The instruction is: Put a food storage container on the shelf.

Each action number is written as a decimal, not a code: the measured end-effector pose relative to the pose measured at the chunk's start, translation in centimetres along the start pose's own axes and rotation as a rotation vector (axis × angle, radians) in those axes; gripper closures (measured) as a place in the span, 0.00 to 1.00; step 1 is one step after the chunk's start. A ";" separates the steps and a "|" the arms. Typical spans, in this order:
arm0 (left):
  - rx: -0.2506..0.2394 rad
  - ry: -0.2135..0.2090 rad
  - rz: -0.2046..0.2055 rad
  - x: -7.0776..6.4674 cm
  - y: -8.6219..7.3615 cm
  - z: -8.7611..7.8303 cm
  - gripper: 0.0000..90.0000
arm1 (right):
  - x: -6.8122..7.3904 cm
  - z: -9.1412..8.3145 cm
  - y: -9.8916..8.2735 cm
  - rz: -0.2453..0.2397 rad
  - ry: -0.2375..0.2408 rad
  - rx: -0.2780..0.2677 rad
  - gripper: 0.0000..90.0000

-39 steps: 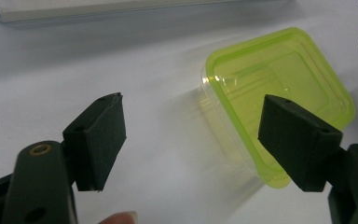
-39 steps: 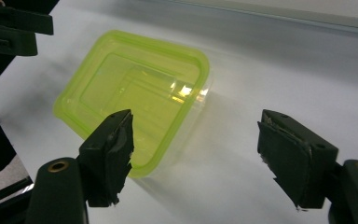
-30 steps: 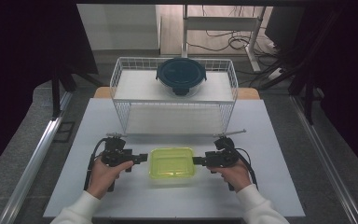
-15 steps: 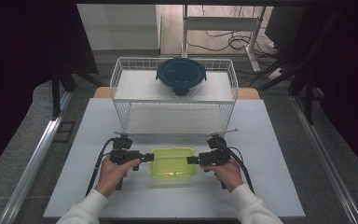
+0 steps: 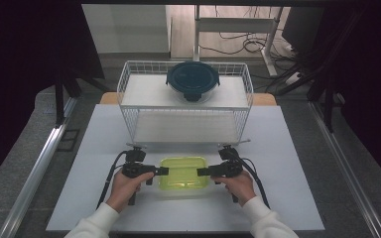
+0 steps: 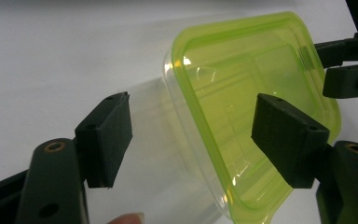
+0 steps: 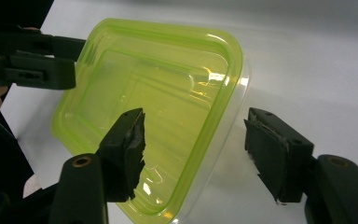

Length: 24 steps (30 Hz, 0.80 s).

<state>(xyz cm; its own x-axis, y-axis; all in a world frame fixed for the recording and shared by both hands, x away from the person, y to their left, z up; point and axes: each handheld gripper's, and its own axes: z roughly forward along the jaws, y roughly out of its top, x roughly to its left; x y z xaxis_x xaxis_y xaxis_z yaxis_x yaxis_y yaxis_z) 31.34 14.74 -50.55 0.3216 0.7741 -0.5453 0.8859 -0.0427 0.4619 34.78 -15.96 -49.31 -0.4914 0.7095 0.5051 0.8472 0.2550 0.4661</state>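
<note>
Around green container (image 5: 183,173), claws closer than before

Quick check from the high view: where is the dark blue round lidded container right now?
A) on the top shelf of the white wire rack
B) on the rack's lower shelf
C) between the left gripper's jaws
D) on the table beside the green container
A: the dark blue round container sits on the top shelf of the white wire rack, behind the green container.

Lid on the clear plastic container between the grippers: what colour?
Translucent yellow-green lid, clearest in the right gripper view.
</note>
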 end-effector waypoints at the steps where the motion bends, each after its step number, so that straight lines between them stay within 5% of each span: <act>1: 0.000 0.000 0.000 0.0 0.0 0.0 0.33 | 0.0 0.1 0.0 0.008 0.005 0.000 0.43; 10: 0.017 -0.043 -0.042 0.0 -0.1 0.6 0.42 | -0.3 0.4 -0.1 0.040 0.034 0.011 0.49; 15: 0.020 -0.111 -0.099 0.5 -0.3 0.8 0.54 | -0.5 0.3 -0.2 0.065 0.059 0.009 0.59; 24: 0.002 -0.109 -0.118 0.3 -0.5 0.5 0.63 | -0.7 0.0 -0.4 0.100 0.078 0.013 0.75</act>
<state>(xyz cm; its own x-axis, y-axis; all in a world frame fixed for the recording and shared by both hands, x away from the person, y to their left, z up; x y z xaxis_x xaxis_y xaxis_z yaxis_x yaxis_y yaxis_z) 31.18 14.67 -51.26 0.2497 0.7011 -0.6679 0.9203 0.0425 0.3888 34.80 -16.57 -49.91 -0.4179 0.6787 0.6040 0.8951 0.1939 0.4015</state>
